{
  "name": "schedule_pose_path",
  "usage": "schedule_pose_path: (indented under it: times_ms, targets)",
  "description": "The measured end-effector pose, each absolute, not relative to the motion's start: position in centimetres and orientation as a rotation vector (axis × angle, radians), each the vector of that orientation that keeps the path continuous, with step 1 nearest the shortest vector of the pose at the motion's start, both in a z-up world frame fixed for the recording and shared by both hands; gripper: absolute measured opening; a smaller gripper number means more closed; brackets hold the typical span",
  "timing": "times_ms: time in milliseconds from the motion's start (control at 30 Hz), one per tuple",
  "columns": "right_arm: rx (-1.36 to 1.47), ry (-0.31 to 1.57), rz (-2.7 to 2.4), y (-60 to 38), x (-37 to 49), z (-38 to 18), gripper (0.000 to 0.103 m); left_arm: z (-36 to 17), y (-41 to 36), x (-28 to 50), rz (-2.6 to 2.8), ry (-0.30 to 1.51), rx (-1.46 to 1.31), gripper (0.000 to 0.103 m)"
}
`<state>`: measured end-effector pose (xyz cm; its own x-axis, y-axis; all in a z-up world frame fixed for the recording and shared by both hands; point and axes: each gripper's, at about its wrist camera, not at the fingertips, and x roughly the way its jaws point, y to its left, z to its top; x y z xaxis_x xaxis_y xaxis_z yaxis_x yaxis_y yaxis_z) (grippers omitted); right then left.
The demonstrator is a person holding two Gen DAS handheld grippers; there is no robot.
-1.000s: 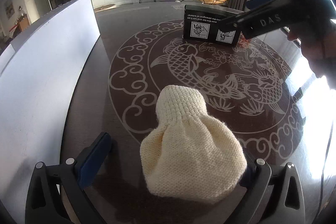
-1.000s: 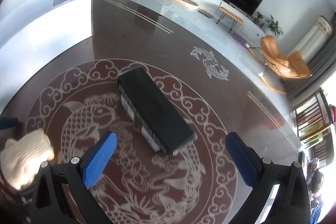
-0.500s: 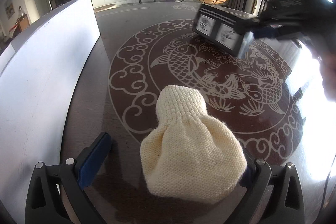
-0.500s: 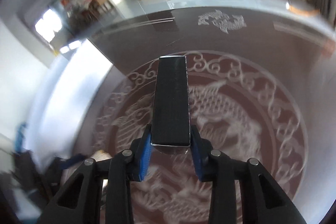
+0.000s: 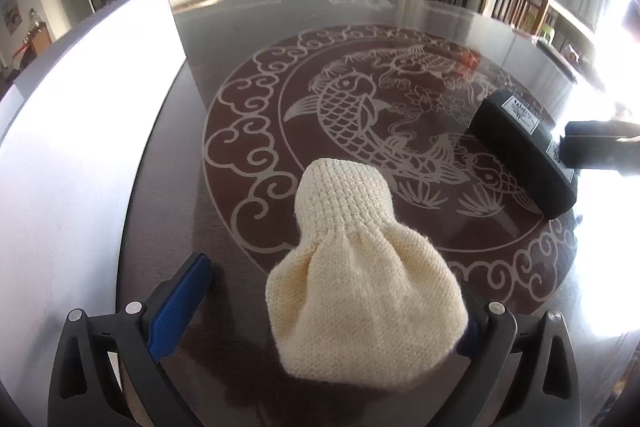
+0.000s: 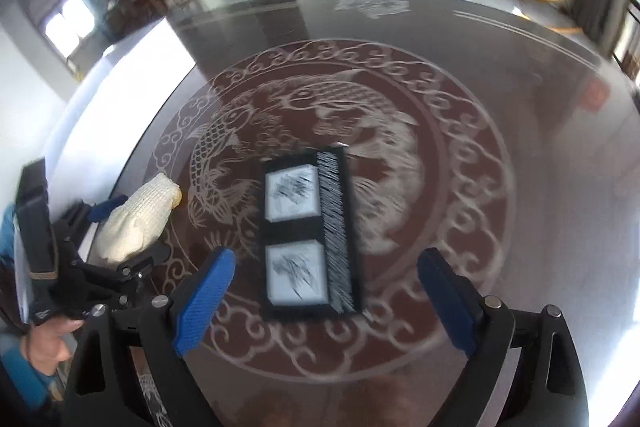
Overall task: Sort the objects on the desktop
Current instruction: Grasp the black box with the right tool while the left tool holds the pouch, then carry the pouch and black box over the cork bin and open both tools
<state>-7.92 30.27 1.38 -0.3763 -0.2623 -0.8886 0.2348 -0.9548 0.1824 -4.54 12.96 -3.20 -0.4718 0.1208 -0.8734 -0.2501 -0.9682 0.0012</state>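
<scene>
A cream knitted pouch (image 5: 360, 291) lies on the dark table between the fingers of my left gripper (image 5: 332, 311). That gripper is open: its left blue pad (image 5: 180, 299) stands clear of the knit, and the right pad is hidden behind it. A black box (image 6: 308, 235) with two white labels facing up lies flat on the koi pattern. My right gripper (image 6: 326, 259) hovers over its near end with its jaws opening, the blue pads well apart from the box. The left wrist view shows the same box (image 5: 520, 155) at the right.
The round table (image 5: 360, 87) has a pale koi and cloud design. A white panel (image 5: 80, 147) stands along its left side. In the right wrist view a hand (image 6: 52, 343) holds the left gripper at the lower left. A living room lies beyond.
The right gripper shut on the black box, carried it from the far side toward the table's right, laid it label-up and opened off it. The left gripper and pouch stayed put.
</scene>
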Motion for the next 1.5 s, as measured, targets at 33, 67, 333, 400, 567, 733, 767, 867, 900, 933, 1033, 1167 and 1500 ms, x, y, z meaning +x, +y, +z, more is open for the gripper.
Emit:
schedule_pose_path:
  times_ms: [33,67,333,400,567,733,767,867,900,933,1033,1167,1500]
  targets:
    - [1.571,0.008,-2.365,29.2,-8.5,0.8,0.094,-3.2,13.1,-4.9,2.499,0.194,-1.499,0.103]
    - [1.598,0.049,-2.346,28.3,-9.3,-0.1,0.087,-2.9,13.2,-5.2,2.492,0.187,-1.487,0.103]
    - [1.701,0.123,-2.351,27.7,-7.3,0.9,0.059,1.1,12.3,-2.0,2.543,0.170,-1.291,0.043]
    - [1.674,0.124,-2.380,27.9,-6.5,2.7,0.059,3.2,11.5,-0.5,2.562,0.093,-1.231,0.043]
    - [1.522,0.118,-2.423,24.8,-5.7,9.5,0.059,10.4,6.7,2.7,2.606,-0.110,-1.078,0.043]
    - [1.326,0.088,-2.344,15.6,-5.4,14.9,0.059,15.0,-2.5,3.9,2.760,-0.106,-1.032,0.043]
    - [1.289,0.079,-2.304,12.9,-5.1,15.6,0.059,15.1,-4.6,3.5,2.793,-0.104,-1.057,0.043]
    - [1.236,0.081,-2.212,5.7,-4.9,15.3,0.059,13.7,-10.4,2.1,2.872,-0.092,-1.200,0.043]
    - [1.227,0.082,-2.173,3.3,-4.8,14.8,0.059,12.7,-12.3,1.6,2.883,-0.090,-1.261,0.043]
    - [1.224,0.081,-2.139,1.3,-4.6,14.3,0.059,12.0,-13.4,1.1,2.890,-0.078,-1.311,0.043]
    - [1.244,0.142,-2.079,-3.9,-3.8,11.3,0.060,9.2,-16.2,-0.4,2.886,-0.040,-1.453,0.044]
    - [1.321,0.273,-2.057,-7.8,-4.1,6.7,0.061,6.4,-18.0,-2.7,2.842,-0.051,-1.644,0.052]
    - [1.266,0.393,-2.125,-5.3,-4.0,8.3,0.096,8.9,-18.4,0.5,3.041,-0.166,-1.439,0.103]
